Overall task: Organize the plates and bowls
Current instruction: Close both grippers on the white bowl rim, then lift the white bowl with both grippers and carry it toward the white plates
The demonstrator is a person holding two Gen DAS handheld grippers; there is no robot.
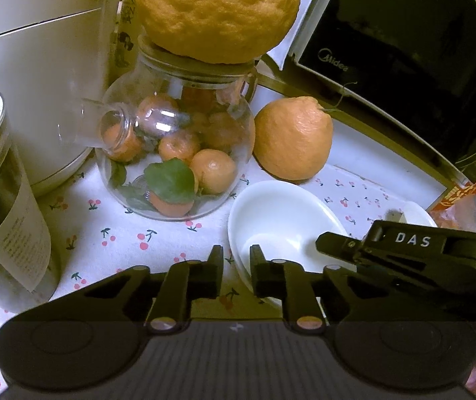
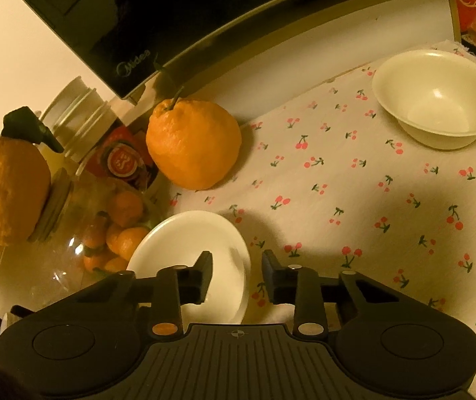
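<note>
Nearest, the left gripper (image 1: 236, 253) has its jaws drawn close together on the left rim of a white plate (image 1: 281, 213), one finger inside the dish and the other outside over the cloth. The right gripper (image 2: 236, 260) straddles the same plate's right rim. Its jaws stand further apart, and a strip of cloth shows between the outer finger and the plate's edge, so they are not pressing on it. In the left wrist view this gripper reaches in from the right, low over the plate.

The plate lies on a cherry-print cloth (image 1: 121, 233) that covers the tabletop. A second rim shows just under its near edge, but whether that is another plate I cannot tell. To the left, near, stands a tall canister (image 1: 1, 200) with a pale lid and a paper label.

Just beyond the plate is a round glass jar (image 1: 171, 153) filled with small oranges and leaves, with a large orange (image 1: 216, 10) sitting on its lid. Another orange (image 1: 293, 140) with a stem rests on the cloth to the right of the jar, near the plate's far edge.

Further right, well apart from the plate, a white bowl (image 2: 438, 100) stands upright and empty on the cloth. Behind everything are a black-fronted microwave (image 1: 404, 50) and, at the far left, a white appliance (image 1: 37, 66).
</note>
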